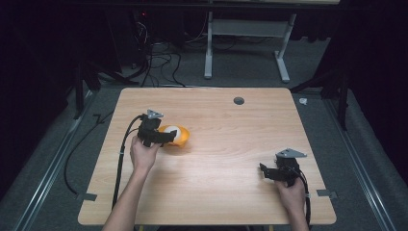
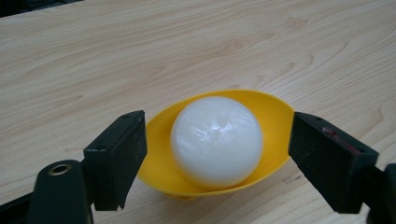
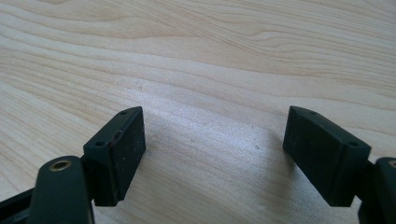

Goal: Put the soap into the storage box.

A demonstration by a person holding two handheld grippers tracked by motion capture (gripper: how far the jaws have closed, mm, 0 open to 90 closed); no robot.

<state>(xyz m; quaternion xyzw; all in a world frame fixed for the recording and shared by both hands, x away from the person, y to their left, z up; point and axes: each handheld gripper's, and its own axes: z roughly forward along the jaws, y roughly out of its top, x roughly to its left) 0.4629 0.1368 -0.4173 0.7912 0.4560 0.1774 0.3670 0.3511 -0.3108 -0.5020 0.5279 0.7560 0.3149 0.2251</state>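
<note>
A yellow bowl (image 1: 182,137) sits on the wooden table (image 1: 226,163), left of centre, with a white ball (image 1: 172,133) resting inside it. In the left gripper view the white ball (image 2: 216,141) fills most of the yellow bowl (image 2: 273,116). My left gripper (image 2: 215,161) is open, its jaws standing on either side of the bowl's rim without touching the ball. The left gripper (image 1: 166,138) reaches the bowl from its left side. My right gripper (image 1: 263,170) is open near the table's right front, over bare wood (image 3: 210,154), with nothing between its jaws.
A small dark round hole (image 1: 238,101) lies in the tabletop near the far edge. Cables (image 1: 120,159) trail from the left gripper over the table's left side. A white desk frame (image 1: 245,43) stands on the floor beyond the table.
</note>
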